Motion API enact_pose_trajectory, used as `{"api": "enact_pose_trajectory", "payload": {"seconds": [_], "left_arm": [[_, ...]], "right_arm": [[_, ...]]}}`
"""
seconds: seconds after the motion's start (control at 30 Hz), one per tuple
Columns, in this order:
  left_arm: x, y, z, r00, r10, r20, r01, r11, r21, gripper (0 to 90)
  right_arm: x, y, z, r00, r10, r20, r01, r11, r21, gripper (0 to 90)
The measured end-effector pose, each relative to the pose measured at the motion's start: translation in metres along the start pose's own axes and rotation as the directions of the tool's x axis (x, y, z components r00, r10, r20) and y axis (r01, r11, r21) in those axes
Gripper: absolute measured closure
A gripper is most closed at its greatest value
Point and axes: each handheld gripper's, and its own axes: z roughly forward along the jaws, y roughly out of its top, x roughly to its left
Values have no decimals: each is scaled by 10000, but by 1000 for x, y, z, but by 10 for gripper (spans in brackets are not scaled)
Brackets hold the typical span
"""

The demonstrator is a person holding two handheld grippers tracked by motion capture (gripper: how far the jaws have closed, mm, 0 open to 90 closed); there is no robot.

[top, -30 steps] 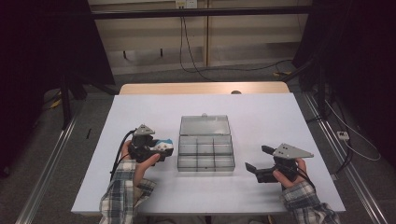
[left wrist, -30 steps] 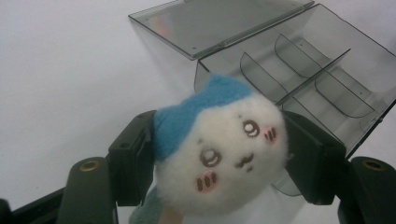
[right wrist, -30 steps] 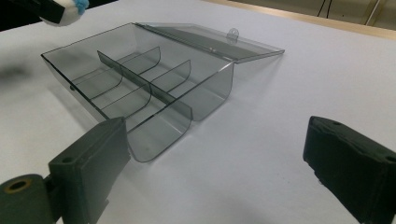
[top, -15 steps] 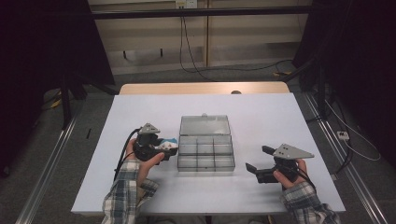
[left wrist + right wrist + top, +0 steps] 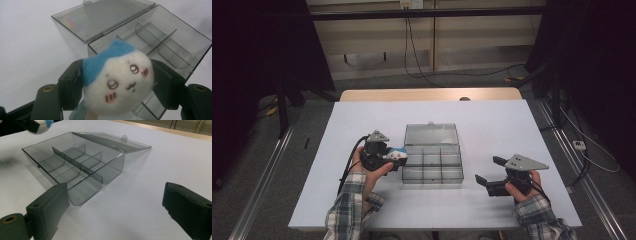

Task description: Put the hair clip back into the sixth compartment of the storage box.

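Note:
A small round plush toy (image 5: 117, 80), white with a blue top and a stitched face, sits squeezed between the two black jaws of my left gripper (image 5: 117, 85). In the high view the left gripper (image 5: 396, 159) holds the plush toy (image 5: 398, 153) just left of a clear grey compartment box (image 5: 433, 160), whose lid lies open toward the far side. The compartment box (image 5: 160, 47) has several empty compartments. My right gripper (image 5: 486, 175) stands open to the right of the box, nothing between its jaws. In the right gripper view the box (image 5: 75, 167) lies ahead, with the plush toy (image 5: 41, 126) at the top left.
The white table (image 5: 362, 125) has bare surface around the box. Its wooden far edge (image 5: 427, 94) meets the floor and cables beyond. A person's plaid sleeves (image 5: 354, 205) come in from the bottom.
The left gripper with the plush toy has shifted a little to the right, closer to the box. The right gripper has stayed put.

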Motion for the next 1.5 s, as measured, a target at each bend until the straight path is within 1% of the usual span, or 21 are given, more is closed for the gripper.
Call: {"api": "enact_pose_trajectory", "payload": {"seconds": [0.2, 0.27, 0.3, 0.47, 0.53, 0.57, 0.63, 0.67, 0.87, 0.9, 0.93, 1.07, 1.1, 1.13, 1.3, 1.33, 1.37, 1.4, 1.43, 1.47, 1.5], "left_arm": [[-3, 3, 1, 10000, 41, 84, -41, 10000, -5, 323], [-4, 3, 2, 10000, 12, 2, -12, 10000, 27, 323], [-4, 4, 3, 9999, 30, 126, -31, 10000, 34, 323], [-6, 5, 5, 9997, 144, 209, -147, 9998, 126, 324], [-7, 6, 6, 9995, 250, 177, -251, 9996, 107, 324], [-8, 6, 6, 9998, 198, 93, -199, 9997, 120, 323], [-9, 7, 8, 9995, 228, 232, -230, 9997, 111, 324], [-9, 8, 8, 9993, 288, 250, -292, 9994, 178, 323], [-12, 11, 12, 9990, 325, 314, -330, 9994, 144, 324], [-13, 11, 13, 9991, 396, 169, -399, 9991, 165, 324], [-13, 11, 14, 9988, 357, 339, -363, 9992, 189, 323], [-15, 13, 17, 9982, 481, 361, -488, 9986, 203, 323], [-17, 13, 17, 9987, 424, 271, -430, 9989, 195, 324], [-17, 13, 18, 9982, 428, 424, -438, 9988, 222, 324], [-19, 15, 22, 9979, 481, 440, -492, 9985, 238, 323], [-20, 15, 22, 9984, 461, 327, -469, 9986, 230, 323], [-20, 16, 23, 9979, 454, 454, -464, 9987, 205, 324], [-20, 16, 23, 9976, 531, 447, -541, 9983, 203, 324], [-21, 17, 23, 9980, 539, 323, -546, 9982, 230, 324], [-21, 17, 23, 9976, 519, 468, -529, 9984, 197, 324], [-21, 18, 24, 9973, 543, 488, -554, 9983, 202, 324]], "right_arm": [[0, 0, 0, 10000, -3, -4, 3, 10000, 1, 67], [0, 0, 0, 10000, -1, -9, 1, 10000, -12, 67], [0, 0, 0, 10000, 0, -3, 0, 10000, -14, 67], [0, 0, 0, 10000, 28, -39, -28, 10000, -8, 68], [0, 0, 0, 10000, 28, -45, -28, 10000, -11, 68], [0, 0, 0, 10000, 27, -37, -27, 10000, -7, 67], [0, 0, 0, 10000, 29, -43, -29, 10000, -5, 67], [0, 0, 0, 10000, 20, -39, -20, 10000, -6, 67], [0, 0, 0, 10000, 11, -59, -11, 10000, 0, 68], [0, 0, 0, 10000, 9, -53, -9, 10000, 4, 68], [0, 0, 0, 10000, 9, -64, -9, 10000, 5, 68], [0, 0, 1, 10000, 3, -67, -3, 10000, 16, 69], [0, 0, 1, 10000, -5, -72, 5, 10000, 14, 69], [0, 0, 1, 10000, -5, -71, 5, 10000, 18, 69], [0, 0, 1, 10000, -7, -81, 7, 10000, 30, 70], [0, 0, 1, 10000, -10, -82, 10, 10000, 31, 70], [0, 0, 1, 10000, -11, -82, 11, 10000, 32, 70], [0, 0, 1, 10000, -10, -81, 10, 10000, 32, 70], [0, 0, 1, 10000, -13, -83, 13, 10000, 26, 70], [0, 0, 1, 10000, -1, -79, 1, 10000, 16, 70], [0, 0, 0, 10000, -3, -79, 3, 10000, 18, 70]]}}
